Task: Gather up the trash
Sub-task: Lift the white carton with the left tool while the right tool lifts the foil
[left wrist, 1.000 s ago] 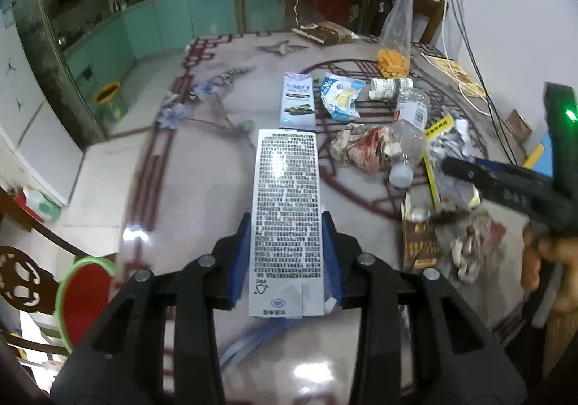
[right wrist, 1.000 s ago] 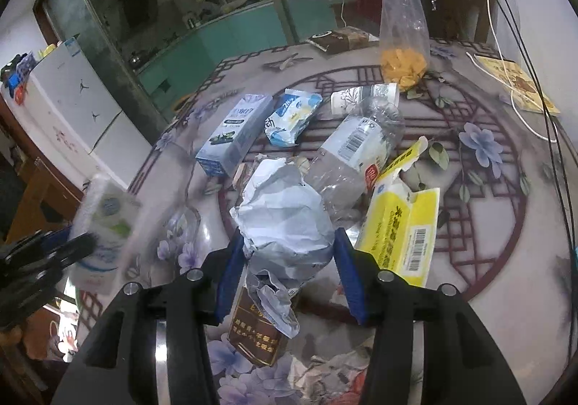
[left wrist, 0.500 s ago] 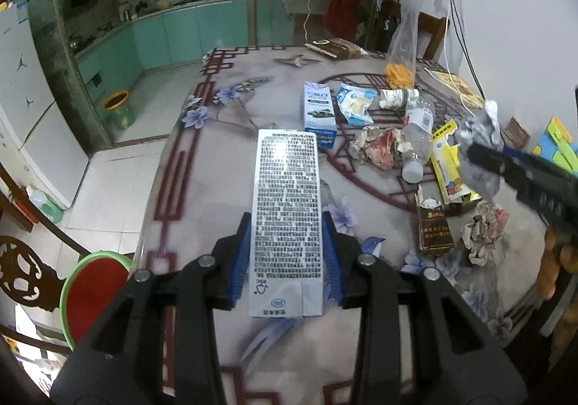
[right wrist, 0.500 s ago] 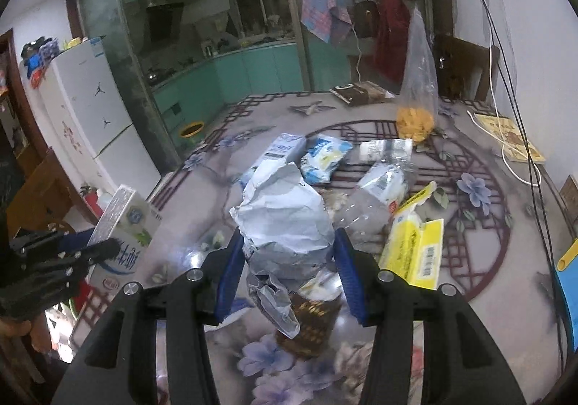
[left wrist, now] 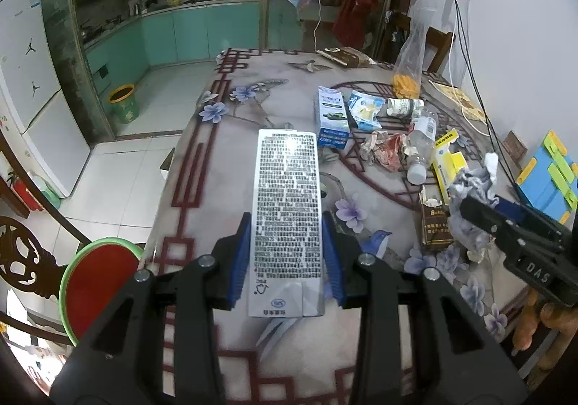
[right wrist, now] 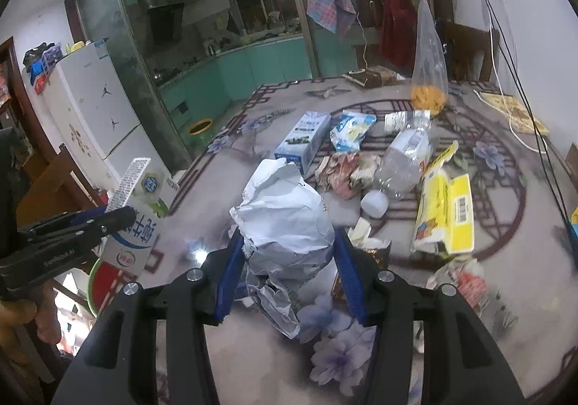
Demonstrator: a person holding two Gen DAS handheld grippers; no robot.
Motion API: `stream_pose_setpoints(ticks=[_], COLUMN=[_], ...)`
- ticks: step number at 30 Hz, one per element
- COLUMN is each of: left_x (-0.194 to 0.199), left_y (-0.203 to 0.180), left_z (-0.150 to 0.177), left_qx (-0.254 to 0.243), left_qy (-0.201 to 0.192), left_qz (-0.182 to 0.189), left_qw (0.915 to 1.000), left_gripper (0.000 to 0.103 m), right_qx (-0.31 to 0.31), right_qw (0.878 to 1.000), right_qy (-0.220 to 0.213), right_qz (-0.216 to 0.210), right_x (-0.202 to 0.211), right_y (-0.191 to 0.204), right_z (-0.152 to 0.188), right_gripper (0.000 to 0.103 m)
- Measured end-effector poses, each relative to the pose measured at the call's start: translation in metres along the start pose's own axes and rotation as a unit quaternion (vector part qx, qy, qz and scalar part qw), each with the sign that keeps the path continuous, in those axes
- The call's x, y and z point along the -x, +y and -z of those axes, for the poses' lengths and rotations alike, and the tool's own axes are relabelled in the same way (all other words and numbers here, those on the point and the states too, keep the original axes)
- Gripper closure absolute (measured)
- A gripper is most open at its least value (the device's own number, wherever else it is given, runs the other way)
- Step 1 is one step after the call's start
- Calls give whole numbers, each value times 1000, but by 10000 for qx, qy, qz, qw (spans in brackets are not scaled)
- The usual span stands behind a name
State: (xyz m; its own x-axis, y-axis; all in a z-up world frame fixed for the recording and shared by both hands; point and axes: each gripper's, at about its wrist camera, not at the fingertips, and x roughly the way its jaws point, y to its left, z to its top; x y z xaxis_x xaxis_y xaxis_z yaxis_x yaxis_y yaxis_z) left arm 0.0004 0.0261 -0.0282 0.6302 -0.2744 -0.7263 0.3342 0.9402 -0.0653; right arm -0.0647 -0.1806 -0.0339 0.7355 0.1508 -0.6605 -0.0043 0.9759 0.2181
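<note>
Carrying milk carton (left wrist: 289, 210) clamped in left gripper (left wrist: 287, 257) fingers, crumpled paper (right wrist: 287, 220) squeezed in right gripper (right wrist: 289, 271), both above tabletop (left wrist: 253, 108); keeping grips firm, heading toward red bin (left wrist: 99, 278) beside tabletop edge

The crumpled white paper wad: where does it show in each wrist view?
Left wrist: crumpled white paper wad at right edge, in the right gripper.
Right wrist: bottom centre, between the blue pads.
Shared landmark: blue-and-white carton lying on the table.

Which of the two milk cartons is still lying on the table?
The blue-and-white milk carton beside the snack packet; the other carton is clamped in the left gripper.
</note>
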Motion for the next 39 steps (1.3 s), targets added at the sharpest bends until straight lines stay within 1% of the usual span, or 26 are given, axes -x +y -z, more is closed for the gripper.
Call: stream_pose_setpoints(ticks=[8, 13, 18, 27, 31, 39], left_x=[16, 27, 43, 60, 63, 62], left_y=[25, 41, 66, 108, 117, 125], left_z=[6, 8, 12, 20, 22, 24], left_qx=[286, 480, 731, 1203, 1340, 1419], left_qy=[-113, -185, -335, -486, -502, -485], left_qz=[40, 69, 51, -56, -31, -52], left_qw=[9995, 9987, 9968, 9915, 9897, 9887], left_gripper=[67, 67, 67, 67, 67, 67], right_qx=[174, 371, 510, 730, 795, 900], right_qw=[9998, 9992, 9985, 9966, 9955, 9936], right_qy=[62, 98, 156, 246, 351, 500], right_qz=[-23, -75, -152, -300, -374, -457], right_x=[2, 1, -3, -13, -22, -32], right_y=[25, 49, 73, 106, 115, 126], right_z=[6, 8, 9, 15, 20, 28], right_gripper=[55, 55, 55, 55, 55, 55])
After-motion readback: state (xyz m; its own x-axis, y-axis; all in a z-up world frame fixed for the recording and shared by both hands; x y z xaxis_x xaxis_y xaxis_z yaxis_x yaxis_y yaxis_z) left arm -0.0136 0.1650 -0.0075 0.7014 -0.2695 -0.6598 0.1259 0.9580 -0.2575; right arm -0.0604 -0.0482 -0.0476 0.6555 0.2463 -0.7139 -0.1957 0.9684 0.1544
